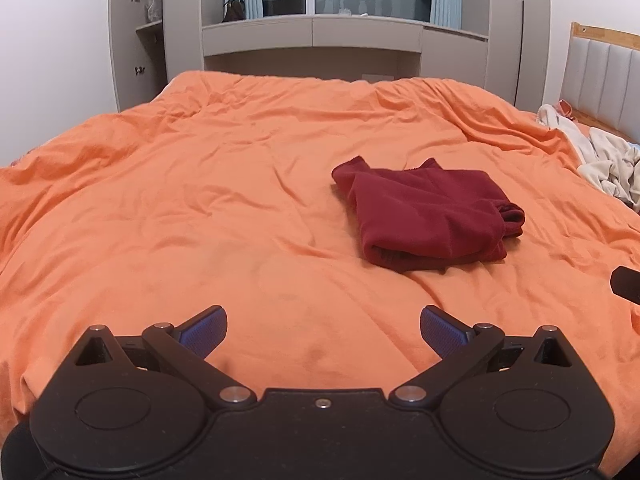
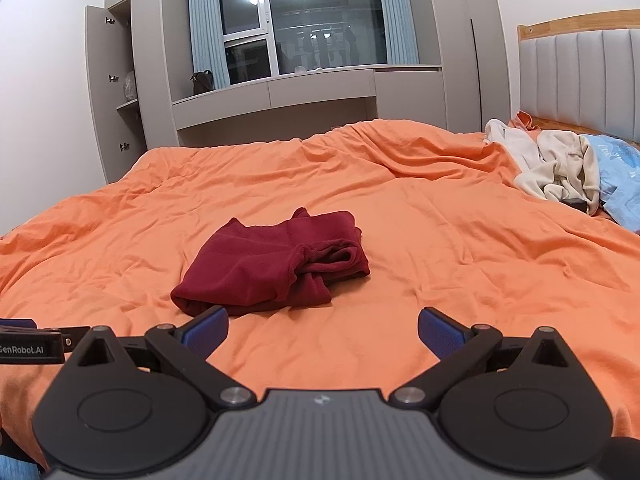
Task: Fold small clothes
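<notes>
A dark red garment (image 1: 428, 216) lies folded into a compact bundle on the orange bed cover (image 1: 224, 200), ahead and to the right of my left gripper (image 1: 323, 330). That gripper hovers over the near part of the bed, open, with nothing between its blue pads (image 1: 204, 330). In the right wrist view the same red garment (image 2: 276, 260) sits ahead and to the left of my right gripper (image 2: 323, 330), its near edge just past the left pad. The right gripper is open and empty too. Part of the left gripper (image 2: 32, 344) shows at the left edge.
A heap of cream clothes (image 2: 552, 164) and a light blue cloth (image 2: 620, 176) lie at the right by the padded headboard (image 2: 580, 76). Grey cabinets and a window sill (image 2: 280, 88) stand beyond the far edge of the bed. The right gripper's tip (image 1: 626, 284) shows at the right edge.
</notes>
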Demonstrator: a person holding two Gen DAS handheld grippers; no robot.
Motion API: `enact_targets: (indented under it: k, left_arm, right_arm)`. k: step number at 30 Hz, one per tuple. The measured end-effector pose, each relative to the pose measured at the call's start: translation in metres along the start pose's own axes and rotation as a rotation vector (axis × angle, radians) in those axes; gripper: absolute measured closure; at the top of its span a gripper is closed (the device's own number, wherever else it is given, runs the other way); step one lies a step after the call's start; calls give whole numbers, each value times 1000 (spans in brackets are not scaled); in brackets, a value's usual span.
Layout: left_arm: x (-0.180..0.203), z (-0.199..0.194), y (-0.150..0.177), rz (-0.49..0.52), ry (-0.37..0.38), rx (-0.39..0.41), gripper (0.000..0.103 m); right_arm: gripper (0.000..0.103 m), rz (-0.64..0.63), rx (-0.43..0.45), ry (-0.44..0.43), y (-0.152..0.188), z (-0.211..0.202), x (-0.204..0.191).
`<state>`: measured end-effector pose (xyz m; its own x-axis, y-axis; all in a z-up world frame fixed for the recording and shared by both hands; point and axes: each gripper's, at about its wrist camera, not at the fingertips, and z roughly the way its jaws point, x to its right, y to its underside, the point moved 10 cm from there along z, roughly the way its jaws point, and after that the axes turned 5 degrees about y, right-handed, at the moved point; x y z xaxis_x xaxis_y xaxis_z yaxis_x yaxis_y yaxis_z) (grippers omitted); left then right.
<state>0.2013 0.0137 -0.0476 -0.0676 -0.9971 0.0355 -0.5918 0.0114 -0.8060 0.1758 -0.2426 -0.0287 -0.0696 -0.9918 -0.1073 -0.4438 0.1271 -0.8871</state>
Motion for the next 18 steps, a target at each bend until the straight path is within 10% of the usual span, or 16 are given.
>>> enact_targets:
  k: [18]
  left_arm:
    - [-2,7,3,-35,-4,-34,1]
  right_arm:
    - [0,-20,-18,-12,2,4,-3]
